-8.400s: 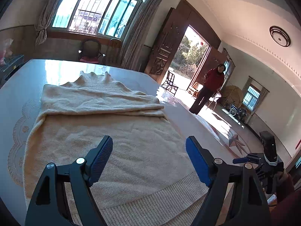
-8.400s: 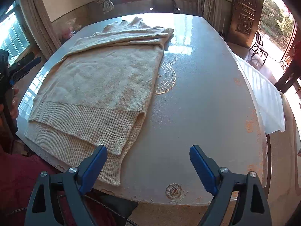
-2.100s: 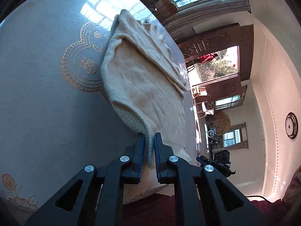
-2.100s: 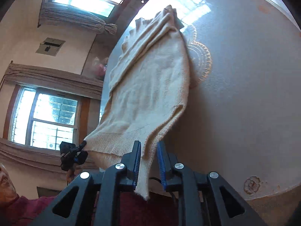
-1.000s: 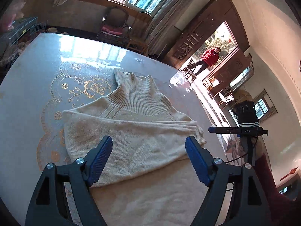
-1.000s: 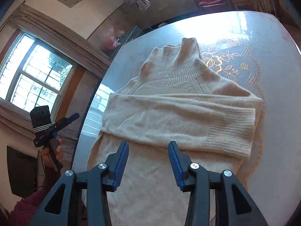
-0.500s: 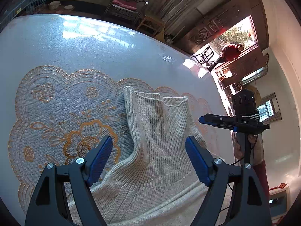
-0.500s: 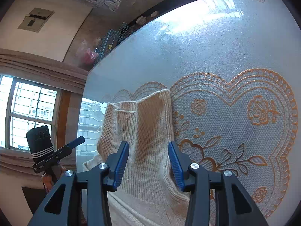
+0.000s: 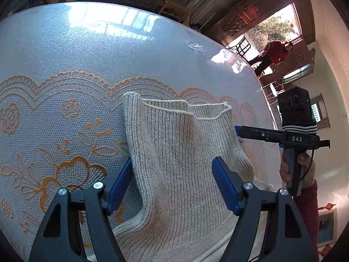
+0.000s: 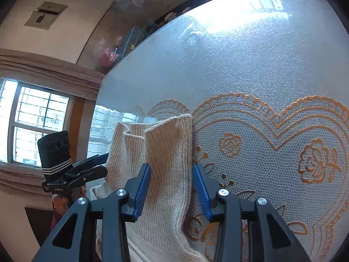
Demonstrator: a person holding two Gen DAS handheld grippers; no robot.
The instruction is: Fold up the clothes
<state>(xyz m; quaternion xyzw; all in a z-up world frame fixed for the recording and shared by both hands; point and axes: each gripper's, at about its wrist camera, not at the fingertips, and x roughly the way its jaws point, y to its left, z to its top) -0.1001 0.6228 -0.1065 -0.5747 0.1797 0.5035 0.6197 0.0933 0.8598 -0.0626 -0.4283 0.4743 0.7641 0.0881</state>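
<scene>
Cream ribbed-knit turtleneck sweater (image 9: 174, 152) lies on the lace-patterned tabletop (image 9: 65, 69). Both hand-held grippers, left (image 9: 172, 181) and right (image 10: 172, 185), now straddle its collar instead of the body, jaws just narrowed but apart; a collar pinch looks next.

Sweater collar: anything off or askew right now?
Slightly. The sweater's ribbed collar is rumpled, not flat on the table: its front layer buckles and the rim gapes. Both the left gripper and right gripper, jaws just closing, straddle it without pinching.
</scene>
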